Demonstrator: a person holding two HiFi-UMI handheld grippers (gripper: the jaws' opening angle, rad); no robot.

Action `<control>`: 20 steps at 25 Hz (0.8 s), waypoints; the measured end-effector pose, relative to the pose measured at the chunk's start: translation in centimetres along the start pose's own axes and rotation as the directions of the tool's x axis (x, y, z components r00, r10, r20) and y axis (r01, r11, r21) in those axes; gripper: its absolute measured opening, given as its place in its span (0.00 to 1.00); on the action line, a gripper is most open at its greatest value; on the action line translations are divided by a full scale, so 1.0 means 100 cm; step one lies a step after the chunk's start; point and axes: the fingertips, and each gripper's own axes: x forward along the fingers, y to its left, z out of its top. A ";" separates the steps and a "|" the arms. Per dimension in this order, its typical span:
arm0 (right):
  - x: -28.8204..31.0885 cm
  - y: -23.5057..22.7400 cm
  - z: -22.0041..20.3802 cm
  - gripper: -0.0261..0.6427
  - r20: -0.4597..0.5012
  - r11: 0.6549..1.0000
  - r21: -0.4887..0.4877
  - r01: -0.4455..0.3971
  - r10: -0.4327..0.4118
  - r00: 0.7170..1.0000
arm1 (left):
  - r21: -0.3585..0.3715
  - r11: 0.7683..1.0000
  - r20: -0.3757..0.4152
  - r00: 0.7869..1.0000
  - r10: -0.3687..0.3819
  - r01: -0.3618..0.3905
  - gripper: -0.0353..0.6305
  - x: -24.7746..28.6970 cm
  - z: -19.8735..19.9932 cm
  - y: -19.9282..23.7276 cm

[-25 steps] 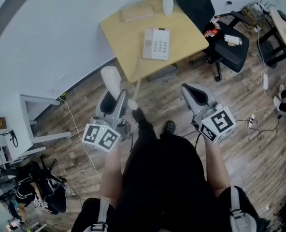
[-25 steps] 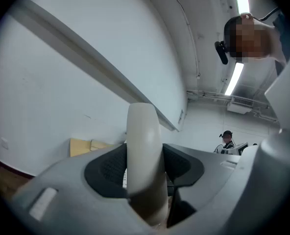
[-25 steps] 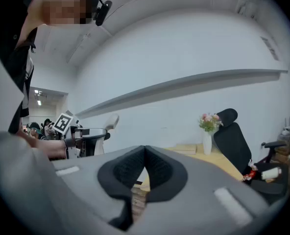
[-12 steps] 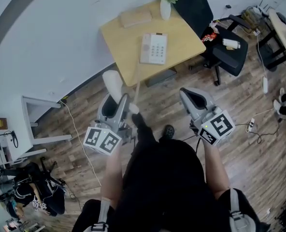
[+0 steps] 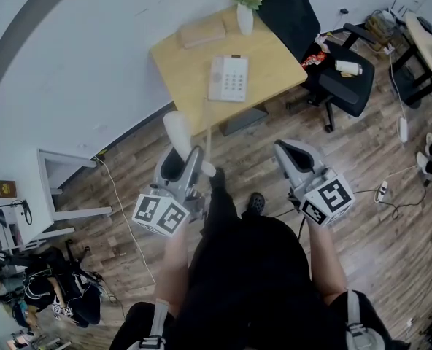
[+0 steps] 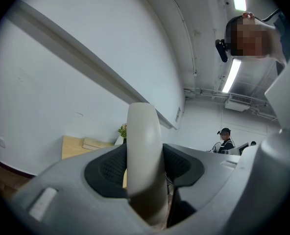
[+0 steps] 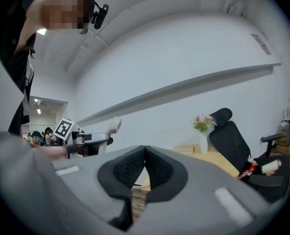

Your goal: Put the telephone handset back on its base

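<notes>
The handset [image 5: 178, 128] is pinched in the left tool [image 5: 181, 163] – the pale grip is seen in the left gripper view standing upright between the two dark pads, which are pressed against its sides. In the head view one rounded end is shown sticking out past the jaws toward the telephone base [image 5: 228, 78], the other end [image 5: 208, 169] lying beside the tool's body. The handset is held off the base and well apart from it, on the person's side, over the wooden floor [image 5: 391, 217]. A thin cord [image 5: 206, 126] is seen running from the base toward the handset.

The base rests on the table [image 5: 178, 58], its keypad facing up. Beyond the base a vase [image 5: 244, 17] of flowers and a flat tan box [image 5: 204, 31] are set (both on the same table).

The right tool [image 5: 295, 154] is held to the right of the handset, also well short of the base – its jaws are pressed together with nothing between them.
</notes>
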 end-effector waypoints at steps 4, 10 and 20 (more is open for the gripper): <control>-0.001 -0.005 0.000 0.04 -0.001 1.000 0.004 -0.002 0.002 1.000 | -0.001 1.000 -0.015 1.000 0.003 -0.003 0.39 0.008 -0.002 -0.004; 0.004 -0.010 0.004 0.04 -0.018 1.000 0.001 -0.004 0.004 1.000 | -0.009 1.000 -0.028 1.000 0.011 -0.012 0.39 0.019 0.001 0.002; 0.033 -0.026 -0.003 0.04 -0.081 1.000 -0.003 0.000 0.000 0.997 | -0.008 1.000 -0.071 0.997 0.010 -0.011 0.39 0.049 -0.001 0.026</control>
